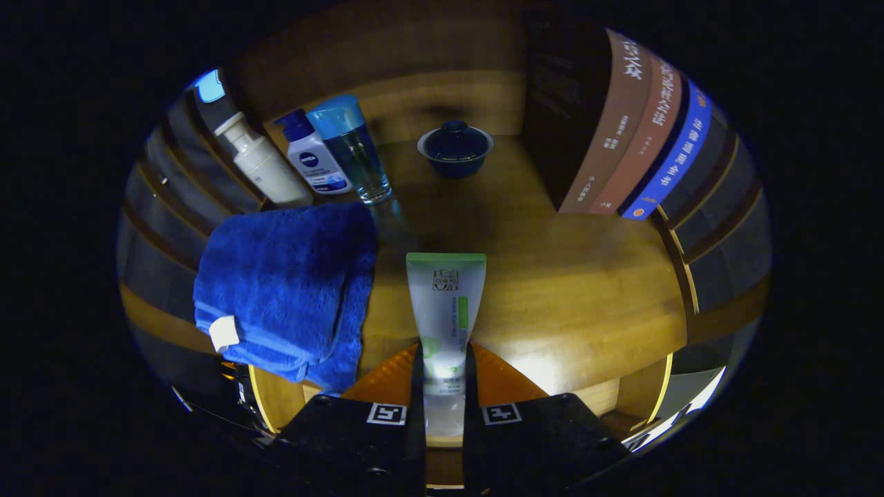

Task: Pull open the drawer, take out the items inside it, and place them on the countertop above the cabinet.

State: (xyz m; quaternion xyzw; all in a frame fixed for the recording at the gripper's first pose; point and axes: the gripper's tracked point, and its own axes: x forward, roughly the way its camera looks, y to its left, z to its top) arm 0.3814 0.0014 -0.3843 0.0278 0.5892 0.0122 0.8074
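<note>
your gripper (pixel 443 386) is clamped on the green-capped tube (pixel 445 310), both fingers pressing its lower end, tube sticking forward over the wooden countertop (pixel 580 290). folded blue towel (pixel 283 290) just left of it, lidded bowl (pixel 455 147) well beyond.

Tube (pixel 445 304) held between the fingers of the gripper (pixel 443 386): white, green cap end, green stripe. Towel (pixel 286 290) left of the tube: deep blue, white tag. Worktop (pixel 573 290): honey-brown wood grain. Lidded bowl (pixel 455 146) beyond the tube: dark blue. Books (pixel 639 131) right of the bowl: brown, rust, blue spines.
</note>
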